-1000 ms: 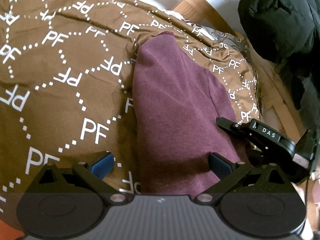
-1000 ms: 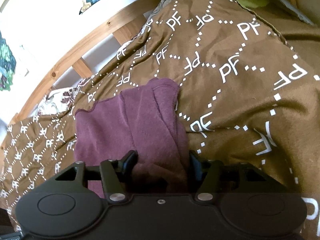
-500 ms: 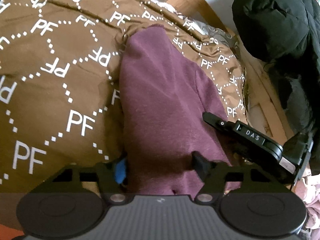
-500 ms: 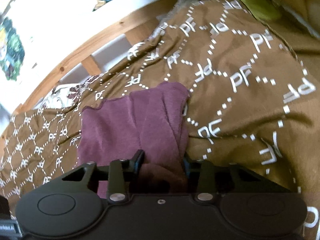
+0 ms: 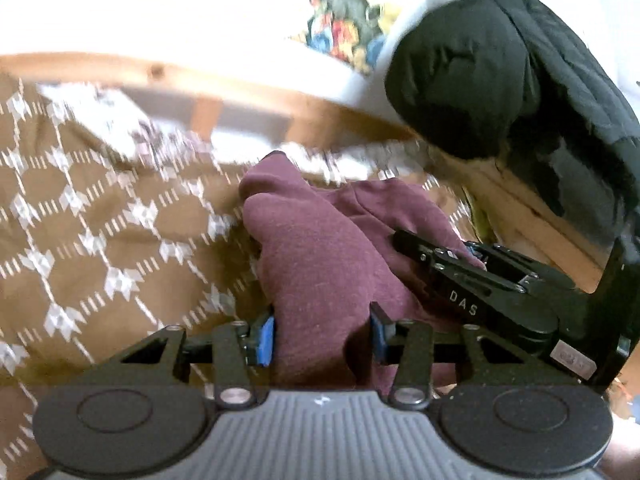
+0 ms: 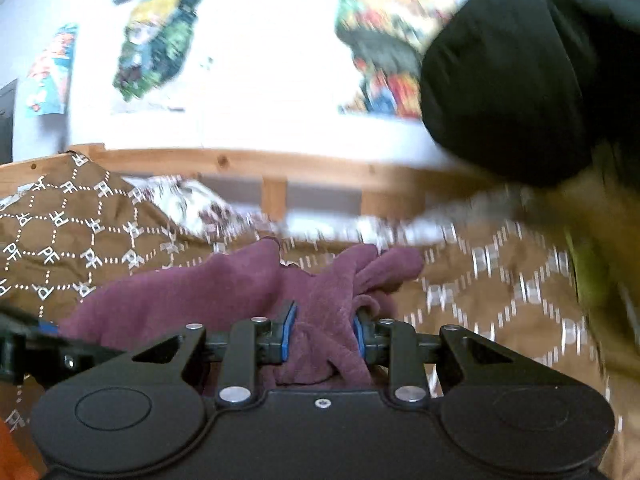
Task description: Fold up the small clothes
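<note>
1. The left gripper (image 5: 322, 334) has a thick fold of the maroon garment (image 5: 320, 264) between its blue pads (image 5: 265, 336). The jaws are closing, and both pads press into the cloth.
2. The right gripper (image 6: 325, 334) is closing too, its blue pads (image 6: 289, 330) pinching a bunched wad of the same maroon garment (image 6: 320, 312), which puckers between them.
3. In the left wrist view the right gripper (image 5: 480, 280) shows from the side, just to the right of the left one, its fingers buried in the cloth on that side.
4. The garment is gathered up at the near end by both grips. Its far part trails away from the jaws in rumpled lobes onto the brown bedspread (image 6: 500, 280), towards the bed's far edge.
5. The bedspread, brown with white dotted hexagons and "PF" letters, spreads to both sides of the garment (image 5: 100, 240).
6. Along the bed's far edge lies a strip of pale flowered bedding (image 6: 188, 200), and behind it runs a wooden bed rail (image 6: 280, 168) with short uprights.
7. Beyond the rail stands a white wall with colourful posters (image 6: 160, 48), heavily blurred.
8. A bulky black garment (image 5: 480, 72) hangs over the bed's far right corner; what holds it up cannot be told.
</note>
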The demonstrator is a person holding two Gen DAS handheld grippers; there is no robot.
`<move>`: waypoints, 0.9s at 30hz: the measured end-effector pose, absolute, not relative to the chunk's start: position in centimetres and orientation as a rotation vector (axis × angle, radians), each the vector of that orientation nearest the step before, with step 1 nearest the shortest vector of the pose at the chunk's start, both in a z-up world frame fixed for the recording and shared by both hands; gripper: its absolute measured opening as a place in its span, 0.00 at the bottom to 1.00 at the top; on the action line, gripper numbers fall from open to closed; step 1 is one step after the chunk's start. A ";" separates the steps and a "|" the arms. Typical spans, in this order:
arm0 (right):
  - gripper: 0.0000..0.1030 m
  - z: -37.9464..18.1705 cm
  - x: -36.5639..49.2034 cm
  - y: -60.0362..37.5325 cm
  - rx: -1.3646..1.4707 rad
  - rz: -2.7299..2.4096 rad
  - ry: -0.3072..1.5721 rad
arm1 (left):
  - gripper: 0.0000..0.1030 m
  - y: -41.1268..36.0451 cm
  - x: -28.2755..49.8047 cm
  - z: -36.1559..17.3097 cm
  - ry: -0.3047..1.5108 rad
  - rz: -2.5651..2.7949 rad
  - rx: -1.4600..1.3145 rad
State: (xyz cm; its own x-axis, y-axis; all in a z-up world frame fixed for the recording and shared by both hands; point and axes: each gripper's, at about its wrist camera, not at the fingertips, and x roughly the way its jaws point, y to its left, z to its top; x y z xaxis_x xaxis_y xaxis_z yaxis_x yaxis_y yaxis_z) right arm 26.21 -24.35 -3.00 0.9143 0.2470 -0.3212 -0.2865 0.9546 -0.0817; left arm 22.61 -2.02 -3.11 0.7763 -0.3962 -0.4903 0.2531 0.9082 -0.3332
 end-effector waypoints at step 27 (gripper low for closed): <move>0.46 -8.4 35.8 -18.9 -0.036 0.344 0.463 | 0.65 4.0 28.9 -7.6 0.730 -0.052 -0.445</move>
State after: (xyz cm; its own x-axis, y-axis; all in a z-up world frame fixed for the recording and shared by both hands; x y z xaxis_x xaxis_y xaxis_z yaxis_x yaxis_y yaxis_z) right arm 35.78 -18.92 -8.38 0.8383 0.3168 -0.4438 -0.3329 0.9419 0.0436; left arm 28.92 4.01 -7.65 0.7482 -0.1985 -0.6330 -0.1072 0.9055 -0.4107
